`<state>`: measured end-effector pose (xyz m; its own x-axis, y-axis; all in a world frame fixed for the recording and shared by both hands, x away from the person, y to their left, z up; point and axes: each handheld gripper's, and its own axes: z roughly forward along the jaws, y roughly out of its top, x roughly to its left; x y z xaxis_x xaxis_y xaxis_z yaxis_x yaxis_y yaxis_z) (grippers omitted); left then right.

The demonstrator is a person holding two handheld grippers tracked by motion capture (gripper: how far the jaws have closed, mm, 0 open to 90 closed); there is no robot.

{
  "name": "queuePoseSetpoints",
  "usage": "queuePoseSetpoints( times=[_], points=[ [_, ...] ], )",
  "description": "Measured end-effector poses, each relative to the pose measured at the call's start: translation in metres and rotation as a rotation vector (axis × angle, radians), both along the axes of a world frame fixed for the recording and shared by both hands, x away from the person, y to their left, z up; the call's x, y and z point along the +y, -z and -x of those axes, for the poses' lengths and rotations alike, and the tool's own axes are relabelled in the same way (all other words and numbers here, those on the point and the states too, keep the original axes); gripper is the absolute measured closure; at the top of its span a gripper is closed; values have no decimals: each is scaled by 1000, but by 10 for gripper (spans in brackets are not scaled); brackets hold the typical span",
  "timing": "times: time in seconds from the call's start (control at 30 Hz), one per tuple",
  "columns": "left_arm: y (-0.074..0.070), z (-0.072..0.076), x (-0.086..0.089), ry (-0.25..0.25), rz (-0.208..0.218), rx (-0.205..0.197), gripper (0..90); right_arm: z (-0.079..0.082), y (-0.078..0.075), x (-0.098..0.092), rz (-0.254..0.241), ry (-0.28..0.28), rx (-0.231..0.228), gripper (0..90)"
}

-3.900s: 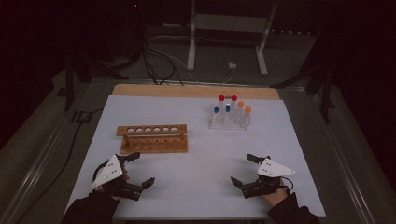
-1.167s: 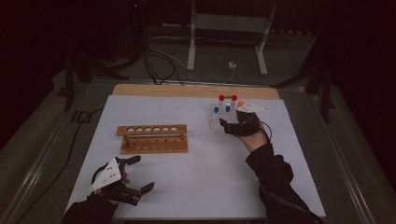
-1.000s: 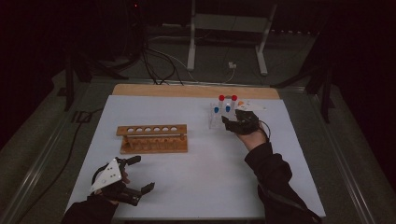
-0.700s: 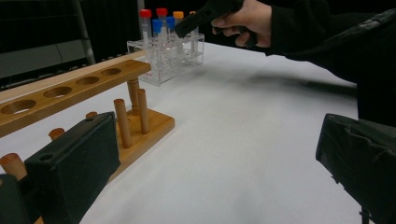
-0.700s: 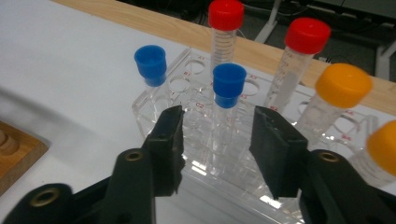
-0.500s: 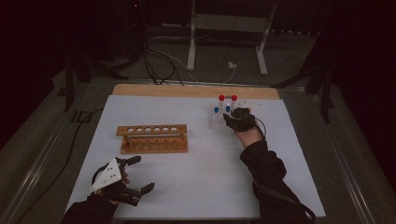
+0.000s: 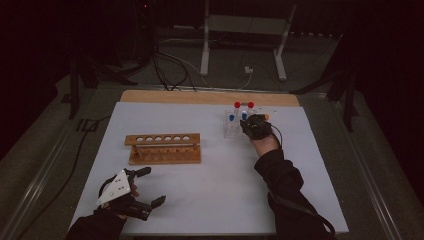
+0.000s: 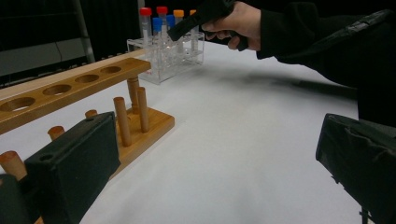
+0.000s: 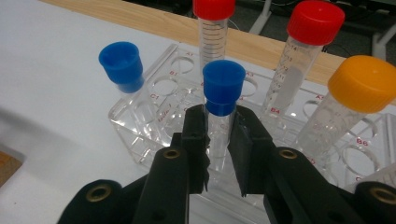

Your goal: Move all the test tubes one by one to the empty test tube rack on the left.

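the landmark here is the clear rack (image 7: pixel 239 126) of tubes, which stands on the white bench (image 7: pixel 210 175) near its far edge.

well to the left of the clear rack and much nearer to the person, the left hand-held gripper (image 7: pixel 148 186) rests low over the bench with its jaws wide apart and nothing between them. in the left gripper view its two black jaws stand far from each other.

between this gripper and the clear rack, but closer to the gripper, stands a wooden rack (image 7: pixel 163 148) with a row of empty round holes on top.

in the clear rack itself there are two tubes with red caps (image 9: pixel 316 22) at the back, one tube with an orange cap (image 9: pixel 363 84) on the right side, and a tube with a blue cap (image 9: pixel 121 62) on the left side, leaning a little.

the right hand-held gripper (image 9: pixel 219 140) is at the near side of the clear rack. its jaws have just been closing, and now they press from both sides on a second blue-capped tube (image 9: pixel 223 86), just under its cap. this tube stands upright in the rack, in the middle of the front row.
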<state>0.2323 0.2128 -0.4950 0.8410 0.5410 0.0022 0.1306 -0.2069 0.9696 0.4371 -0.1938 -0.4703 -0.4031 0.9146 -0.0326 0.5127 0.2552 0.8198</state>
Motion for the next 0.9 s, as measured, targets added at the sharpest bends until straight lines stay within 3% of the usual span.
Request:
queuePoseSetpoints(
  times=[0.23,0.53,0.73,0.9],
  points=[
    [0,0,0,2,3,3,4,2,-10,0,11,-7,-24,771],
    [1,-1,-1,-2,-3,-2,5,8,-37,0,19,-22,-76,771],
    [1,-1,-2,-2,-8,10,4,17,-56,-1,24,-58,-98,771],
    [2,-1,-3,-15,-16,10,4,25,-62,-1,32,-95,-103,771]
  ],
)
